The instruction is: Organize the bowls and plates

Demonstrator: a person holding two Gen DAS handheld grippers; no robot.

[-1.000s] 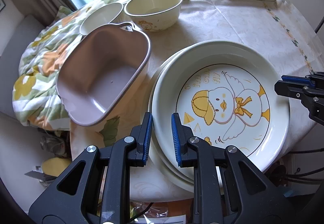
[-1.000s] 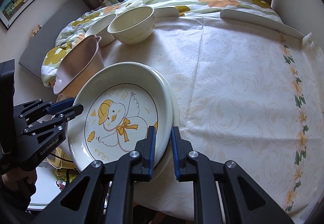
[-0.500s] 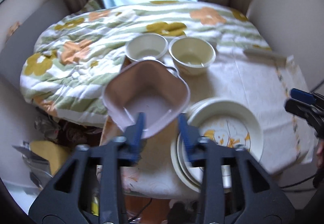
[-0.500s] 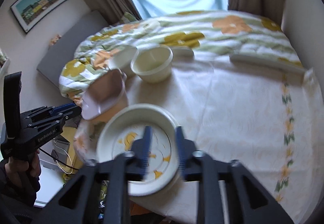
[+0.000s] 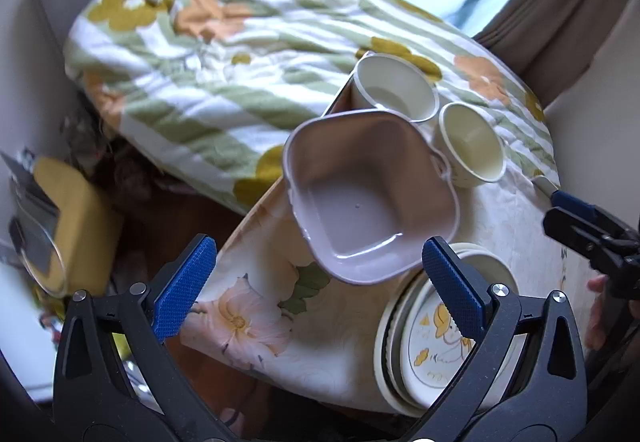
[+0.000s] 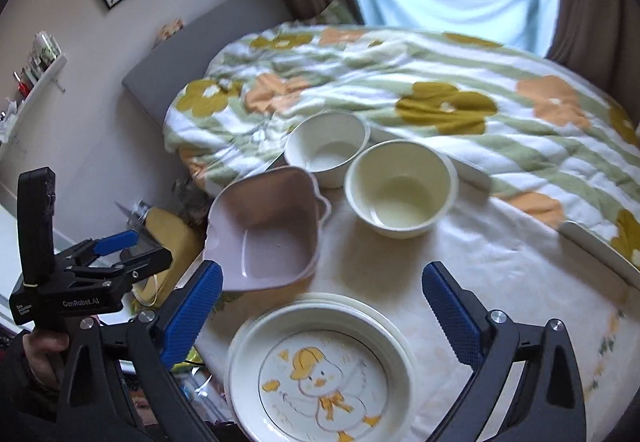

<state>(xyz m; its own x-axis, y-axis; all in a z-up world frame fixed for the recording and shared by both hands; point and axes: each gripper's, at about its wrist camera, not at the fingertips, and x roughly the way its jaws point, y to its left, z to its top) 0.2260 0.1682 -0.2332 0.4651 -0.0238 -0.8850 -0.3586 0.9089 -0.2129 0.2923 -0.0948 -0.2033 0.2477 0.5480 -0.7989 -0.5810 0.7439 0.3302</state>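
Note:
A stack of cream plates topped by a duck-print plate (image 6: 320, 370) sits at the table's near edge; it also shows in the left wrist view (image 5: 436, 338). A pink square bowl (image 5: 368, 194) (image 6: 268, 234) stands tilted at the table's left edge. Two cream round bowls (image 6: 400, 194) (image 6: 328, 150) sit behind it, also seen from the left (image 5: 472, 150) (image 5: 394, 88). My left gripper (image 5: 320, 286) is open and empty, above and in front of the pink bowl. My right gripper (image 6: 320, 306) is open and empty above the plates.
The round table (image 6: 500, 266) has a cream floral cloth. A flowered quilt (image 6: 400, 82) on a bed lies right behind it. A yellow item (image 5: 76, 218) sits on the floor at the left. A white flat piece (image 6: 600, 250) lies at the table's right.
Both grippers let go of the plates, opened wide and pulled up and back. The left one swung left toward the pink bowl. The plates stay stacked at the near edge.

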